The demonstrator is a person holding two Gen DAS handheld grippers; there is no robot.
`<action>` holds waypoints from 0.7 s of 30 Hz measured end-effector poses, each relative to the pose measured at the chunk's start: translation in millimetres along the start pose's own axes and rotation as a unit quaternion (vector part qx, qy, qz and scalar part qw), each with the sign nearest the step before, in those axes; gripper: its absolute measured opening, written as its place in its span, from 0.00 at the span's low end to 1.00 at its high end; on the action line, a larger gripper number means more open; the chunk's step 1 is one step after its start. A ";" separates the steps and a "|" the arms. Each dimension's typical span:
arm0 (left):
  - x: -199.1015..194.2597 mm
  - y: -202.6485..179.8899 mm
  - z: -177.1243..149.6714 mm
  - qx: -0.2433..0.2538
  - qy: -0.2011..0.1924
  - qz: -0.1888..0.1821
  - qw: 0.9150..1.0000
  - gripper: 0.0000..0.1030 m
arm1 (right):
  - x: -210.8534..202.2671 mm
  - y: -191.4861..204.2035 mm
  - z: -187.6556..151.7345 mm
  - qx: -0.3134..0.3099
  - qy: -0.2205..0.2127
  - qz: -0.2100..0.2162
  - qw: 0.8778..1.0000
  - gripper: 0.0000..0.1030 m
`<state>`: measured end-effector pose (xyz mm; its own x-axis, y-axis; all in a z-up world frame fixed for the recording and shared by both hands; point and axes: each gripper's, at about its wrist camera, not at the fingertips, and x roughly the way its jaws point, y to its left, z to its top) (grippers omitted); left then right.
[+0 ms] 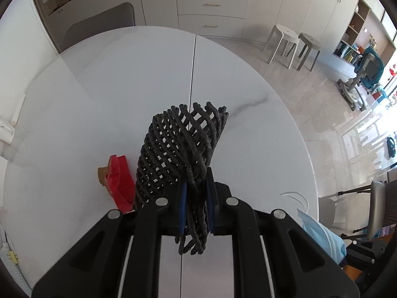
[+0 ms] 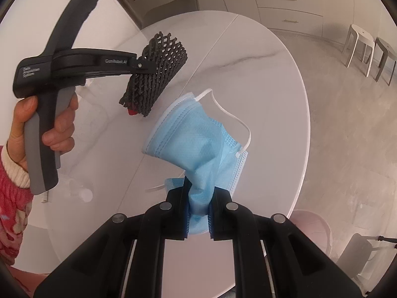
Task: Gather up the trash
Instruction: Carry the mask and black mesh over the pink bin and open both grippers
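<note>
Above the round white marble table (image 1: 99,94), the left gripper (image 1: 196,188) clamps a limp black foam net sleeve (image 1: 181,139) and the right gripper (image 2: 200,198) pinches a soft, light blue pleated face mask (image 2: 193,139), both seemingly easy to bunch anywhere.

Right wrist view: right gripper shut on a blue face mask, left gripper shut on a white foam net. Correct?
Not quite. The foam net in the left gripper is black, not white; the right wrist view shows it. The right gripper is shut on the blue face mask.

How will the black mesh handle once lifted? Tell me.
Probably floppy: the black mesh bunches between the left hand-held gripper's pads and curls over. Likely light, being mostly holes. Its rough weave should resist slipping.
</note>
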<state>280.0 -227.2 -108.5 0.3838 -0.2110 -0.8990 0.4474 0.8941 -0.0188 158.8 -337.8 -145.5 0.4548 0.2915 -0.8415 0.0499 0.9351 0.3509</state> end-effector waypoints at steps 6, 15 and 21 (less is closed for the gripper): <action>-50.7 -6.7 -19.3 -0.003 -0.025 -0.001 1.000 0.12 | -24.7 6.7 -10.1 -0.010 -0.020 0.004 1.000 0.11; -96.4 -48.3 -67.2 -0.013 -0.025 -0.047 0.999 0.12 | -81.0 -23.3 -57.4 0.003 -0.036 -0.015 0.999 0.11; -101.3 -118.2 -105.7 0.032 0.004 -0.105 0.994 0.12 | -125.1 -79.2 -103.4 0.050 -0.050 -0.060 0.996 0.11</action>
<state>102.8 -269.7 -61.4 0.2711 -0.3865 -0.8816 0.5679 0.8037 -0.1777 6.0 -427.5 -110.4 0.5263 0.1519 -0.8366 0.1957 0.9359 0.2930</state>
